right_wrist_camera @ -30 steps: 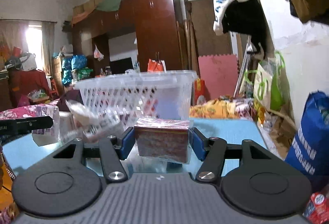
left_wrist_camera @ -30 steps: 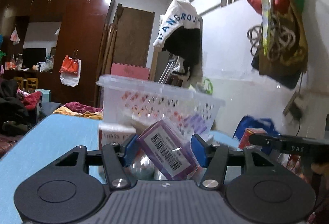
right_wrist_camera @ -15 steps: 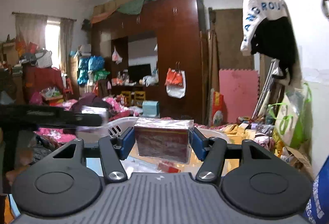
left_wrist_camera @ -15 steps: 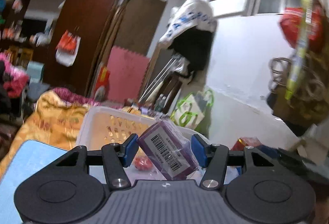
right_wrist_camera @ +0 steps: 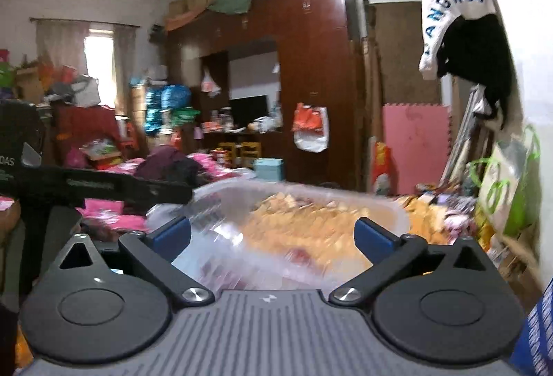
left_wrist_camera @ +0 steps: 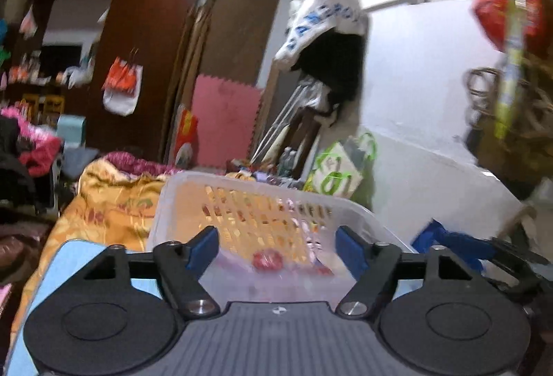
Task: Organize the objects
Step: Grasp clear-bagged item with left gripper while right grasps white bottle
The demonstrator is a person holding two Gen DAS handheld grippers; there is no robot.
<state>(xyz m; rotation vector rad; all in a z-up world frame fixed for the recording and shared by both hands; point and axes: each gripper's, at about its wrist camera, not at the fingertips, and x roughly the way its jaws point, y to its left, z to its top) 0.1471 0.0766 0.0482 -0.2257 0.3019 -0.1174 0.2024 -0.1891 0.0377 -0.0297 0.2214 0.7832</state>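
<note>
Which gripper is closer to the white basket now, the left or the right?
Neither clearly: the left gripper and the right gripper both hang just above the white basket, jaws opening, nothing between them.

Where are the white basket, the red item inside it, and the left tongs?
white basket [left_wrist_camera: 349, 208]: left wrist view, far rim.
red item [left_wrist_camera: 268, 261]: left wrist view, its middle, on the basket floor.
left tongs [left_wrist_camera: 278, 246]: left wrist view, midway between fingertips, opening, nothing between.
</note>
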